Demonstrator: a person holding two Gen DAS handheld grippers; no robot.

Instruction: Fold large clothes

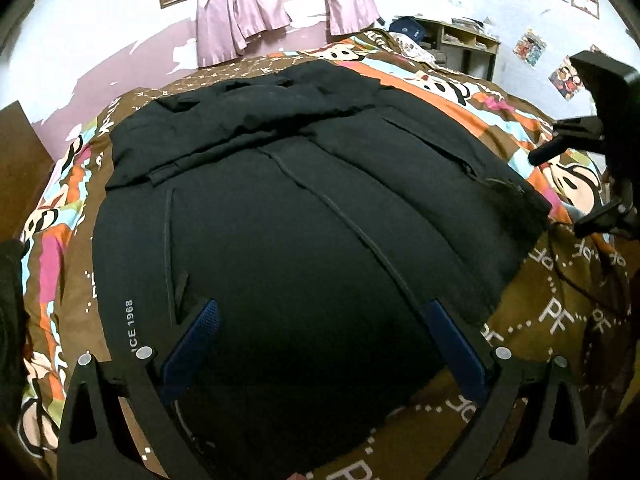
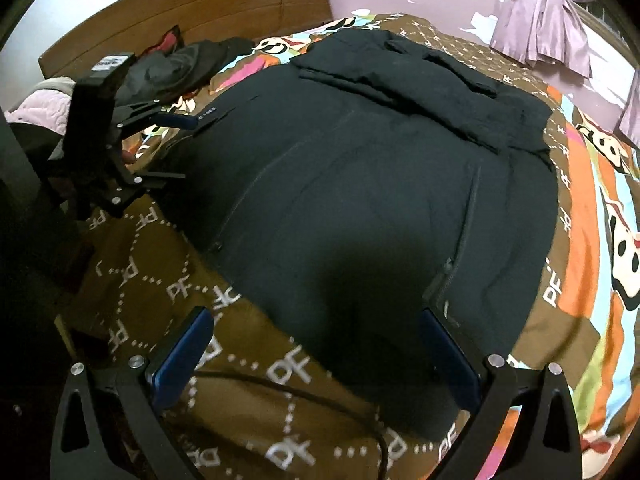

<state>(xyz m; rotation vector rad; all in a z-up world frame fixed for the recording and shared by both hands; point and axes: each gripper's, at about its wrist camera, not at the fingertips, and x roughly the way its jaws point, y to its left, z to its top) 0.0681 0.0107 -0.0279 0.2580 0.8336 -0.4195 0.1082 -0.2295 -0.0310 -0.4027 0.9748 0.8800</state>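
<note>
A large black jacket [image 1: 280,208] lies flat on the bed, zip up the middle, with one sleeve folded across its upper part. It also shows in the right wrist view [image 2: 380,184]. My left gripper [image 1: 324,312] is open and empty, its blue-padded fingers hovering over the jacket's near hem. My right gripper [image 2: 316,320] is open and empty above the hem's other end. Each gripper shows in the other's view: the right one at the right edge [image 1: 560,188], the left one at the left [image 2: 176,148].
The bed has a brown and multicoloured cartoon bedspread [image 1: 560,320]. A wooden headboard [image 2: 192,12], dark clothes [image 2: 188,64] and a pink quilt lie at the bed's head. Pink curtains [image 1: 240,16] and a shelf [image 1: 468,40] stand by the far wall. A black cable [image 2: 320,396] crosses the bedspread.
</note>
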